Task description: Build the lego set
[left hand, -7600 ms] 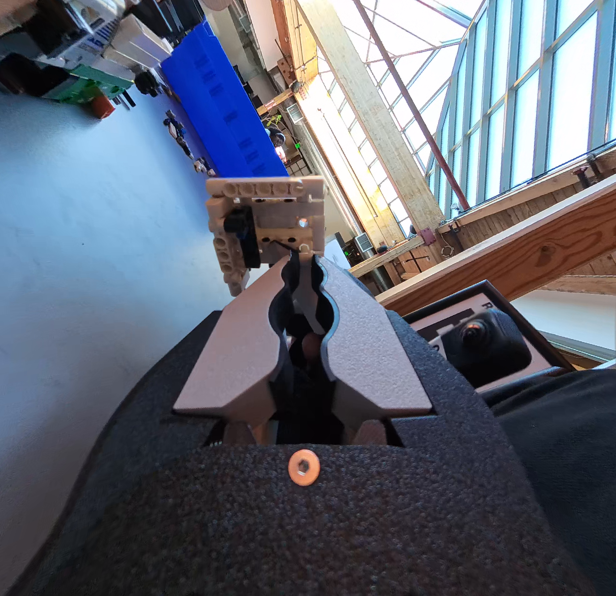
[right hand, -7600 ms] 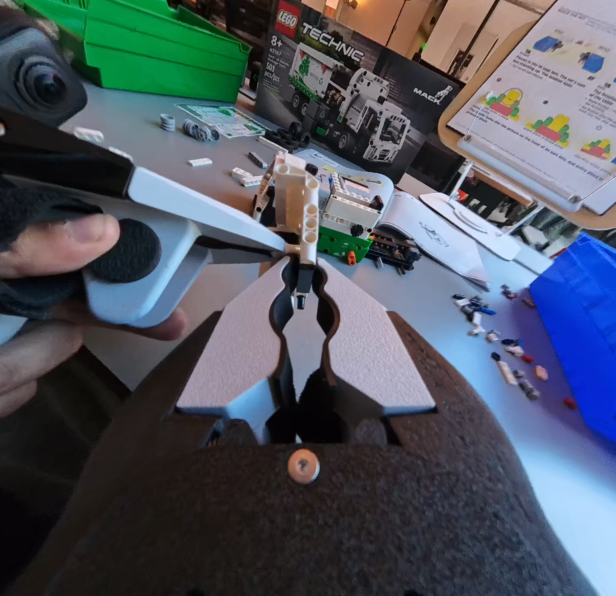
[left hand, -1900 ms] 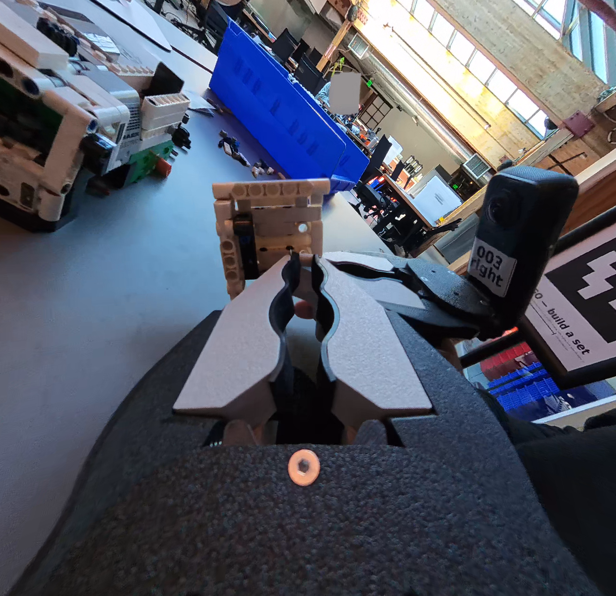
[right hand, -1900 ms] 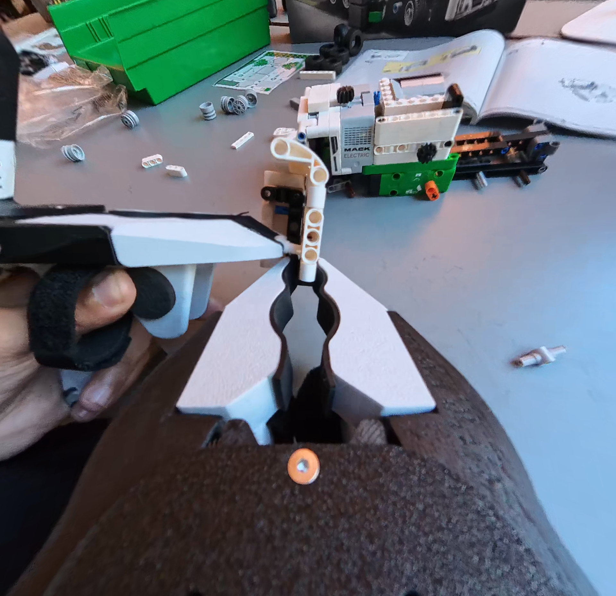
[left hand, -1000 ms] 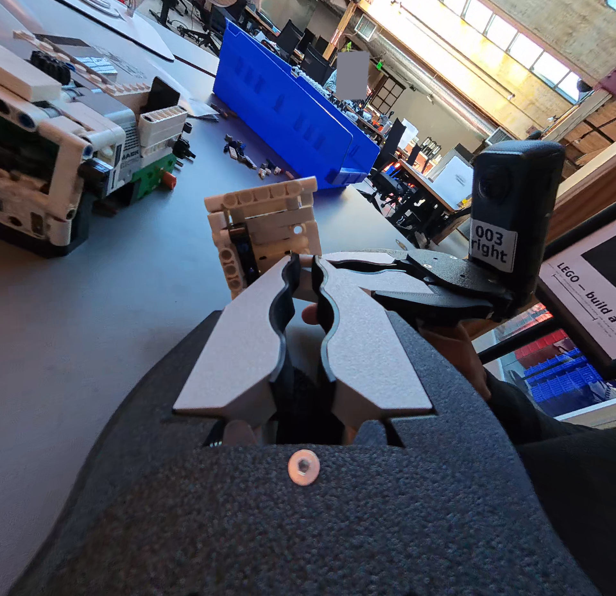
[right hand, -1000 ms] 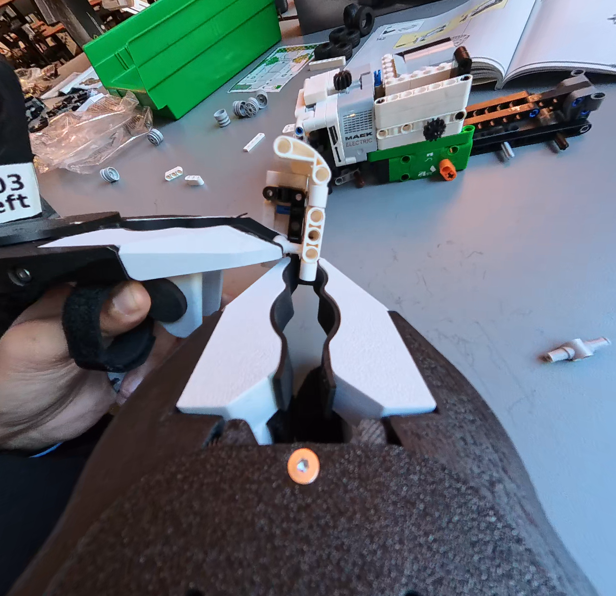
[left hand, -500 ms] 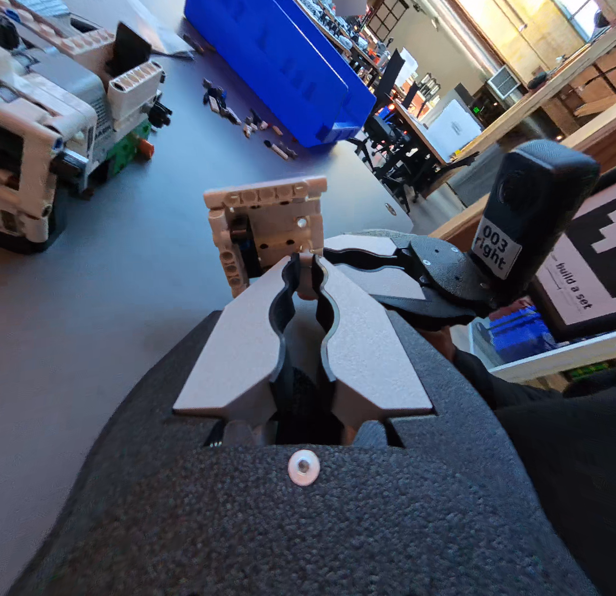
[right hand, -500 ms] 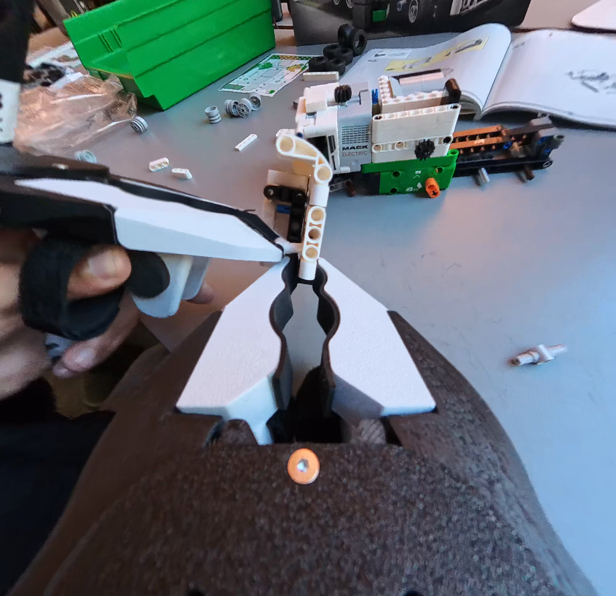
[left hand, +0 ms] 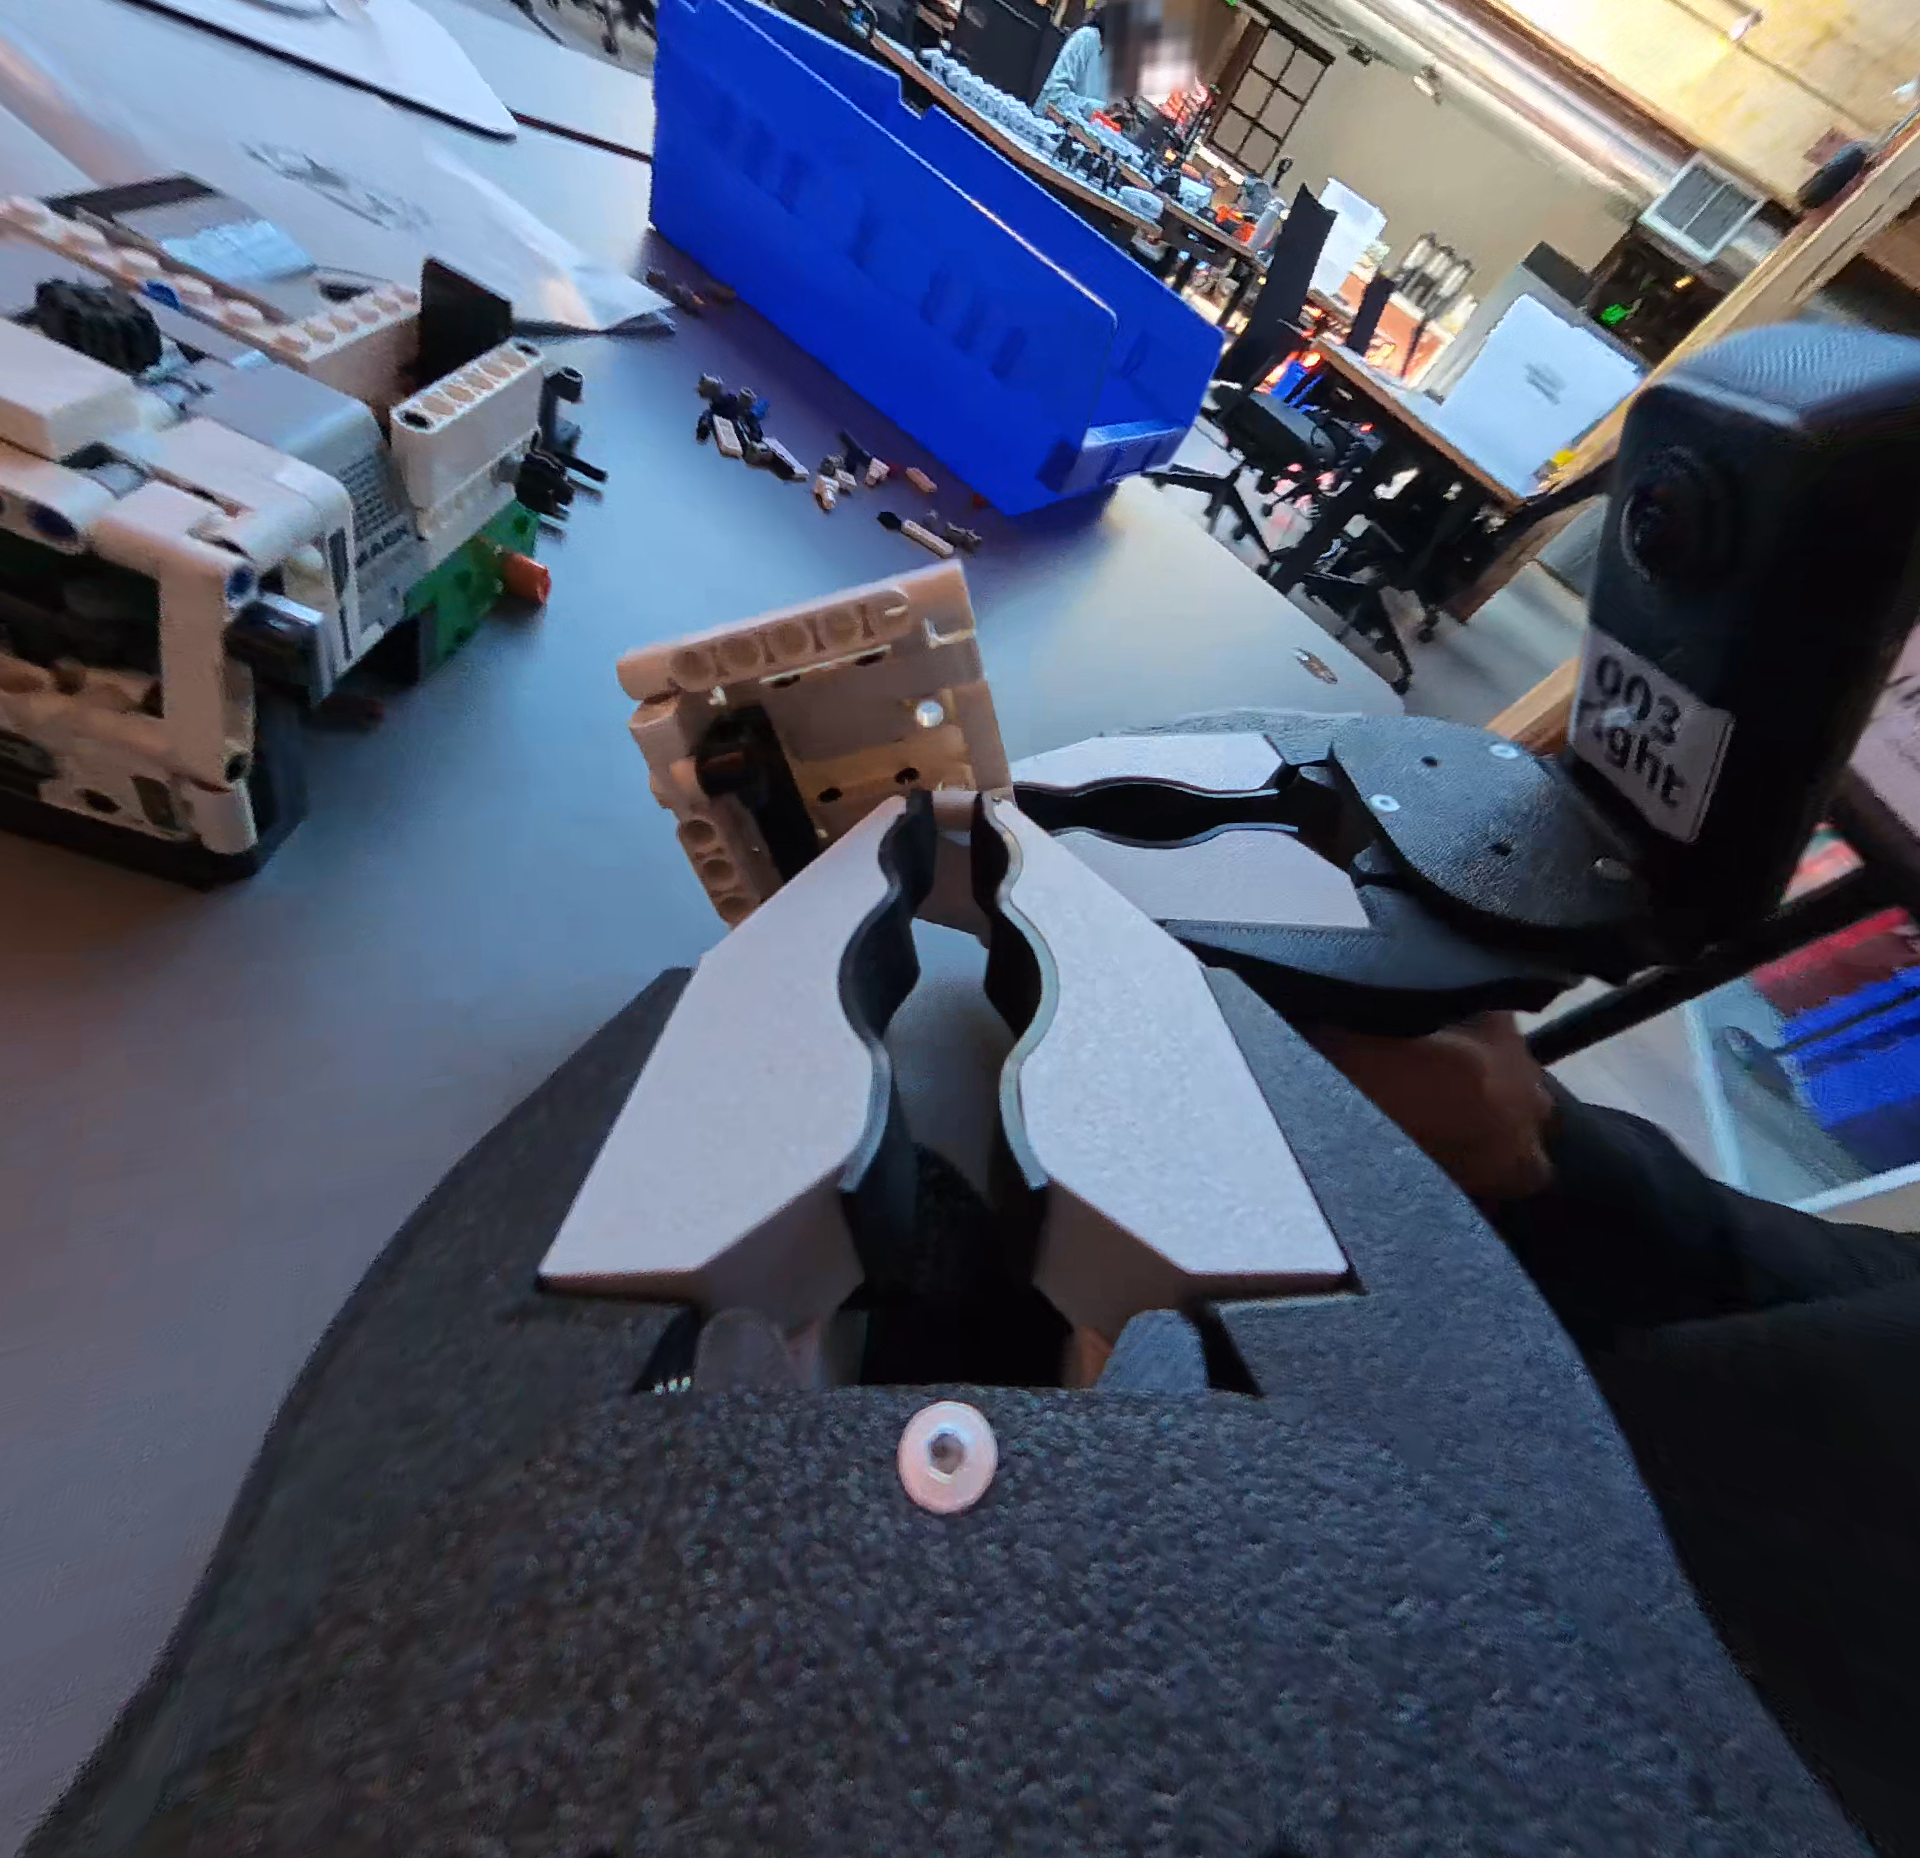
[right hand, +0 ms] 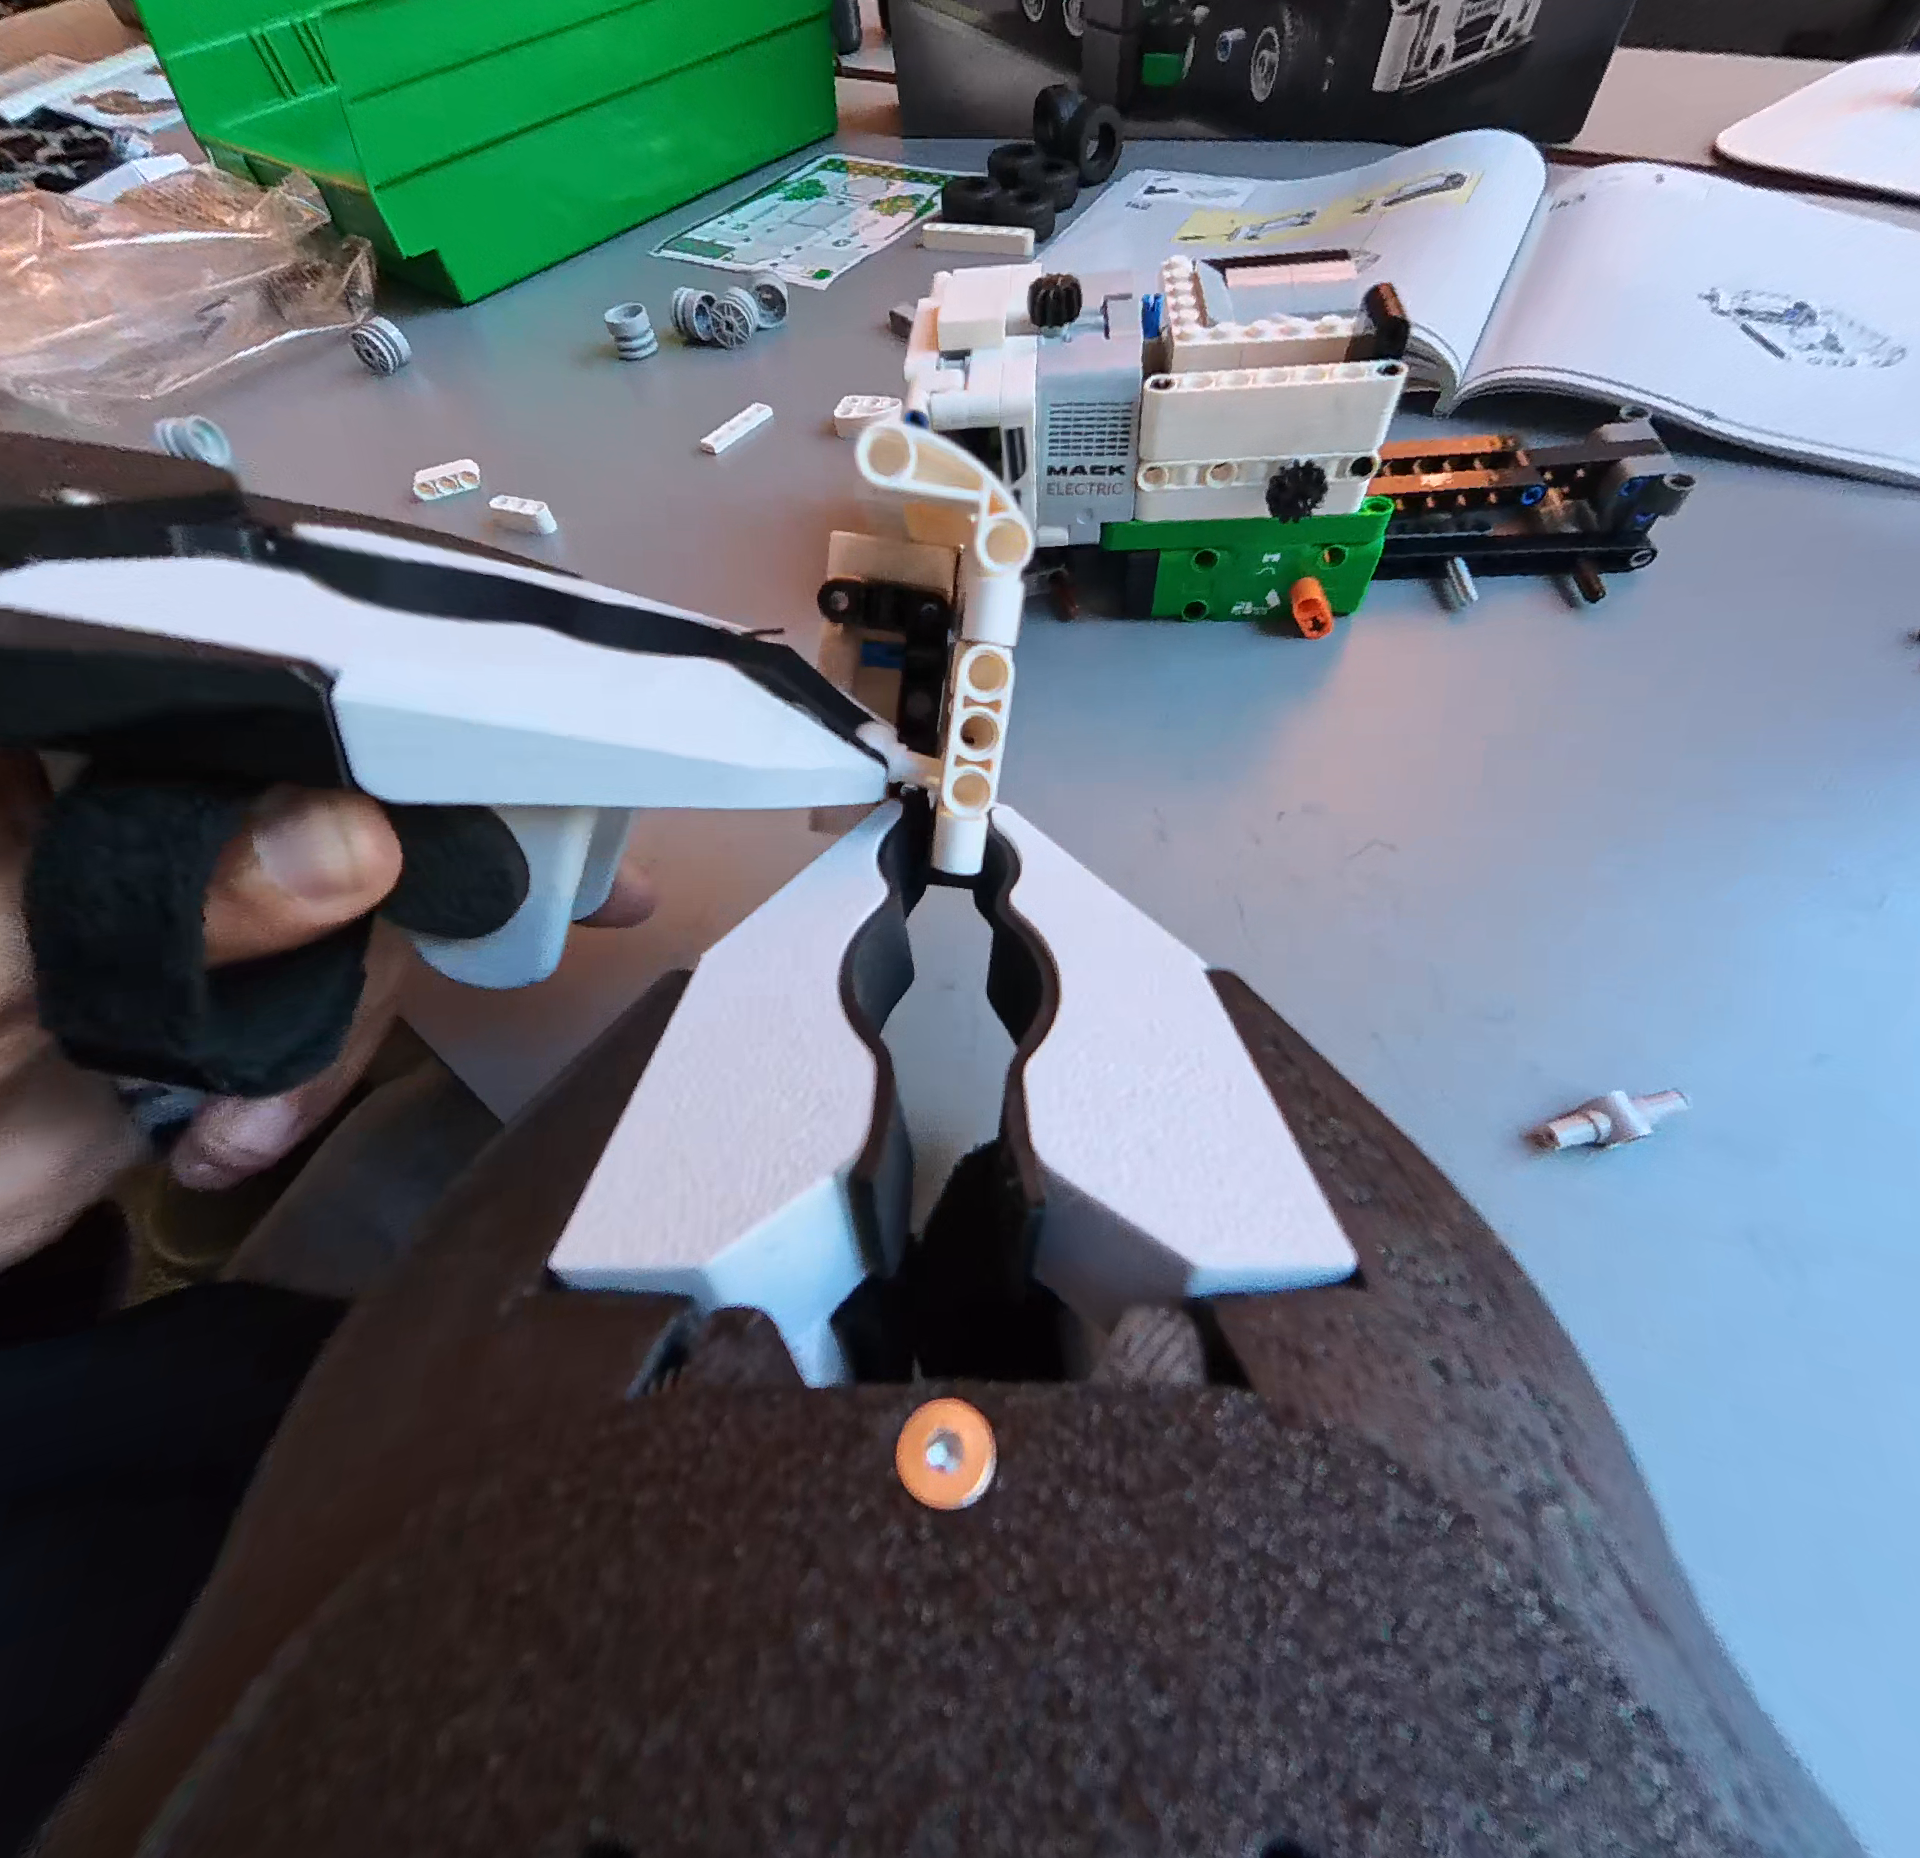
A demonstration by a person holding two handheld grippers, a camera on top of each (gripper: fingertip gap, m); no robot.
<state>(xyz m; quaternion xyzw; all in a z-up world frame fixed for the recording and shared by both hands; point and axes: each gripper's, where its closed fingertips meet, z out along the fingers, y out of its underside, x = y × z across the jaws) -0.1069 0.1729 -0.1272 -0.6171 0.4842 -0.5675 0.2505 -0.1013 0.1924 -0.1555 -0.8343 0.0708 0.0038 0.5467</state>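
Both grippers hold one small white sub-assembly (left hand: 821,728) above the grey table, a white panel with a bent beam and a black connector. My left gripper (left hand: 948,811) is shut on its lower edge. My right gripper (right hand: 951,832) is shut on the bottom end of its white beam (right hand: 971,707). In the right wrist view the left gripper's fingers (right hand: 623,707) come in from the left and meet the piece at the same corner. In the left wrist view the right gripper (left hand: 1023,800) comes in from the right. The partly built white and green truck (right hand: 1174,447) stands on the table beyond.
A green bin (right hand: 520,94), loose grey wheels (right hand: 727,312), black tyres (right hand: 1049,167), the set's box (right hand: 1247,21) and an open instruction booklet (right hand: 1558,281) lie at the back. A blue bin (left hand: 914,281) with small loose parts (left hand: 821,468) beside it. A white pin (right hand: 1605,1117) lies right. Both grippers' tips are close together, under 4 cm apart. From the right gripper's tips to the white pin (right hand: 1605,1117) is close to 12 cm.
Both grippers keep their hold on the sub-assembly. It has tilted slightly and the pair has shifted a little relative to the truck. 7.6 s ago it was held higher, facing the windows.
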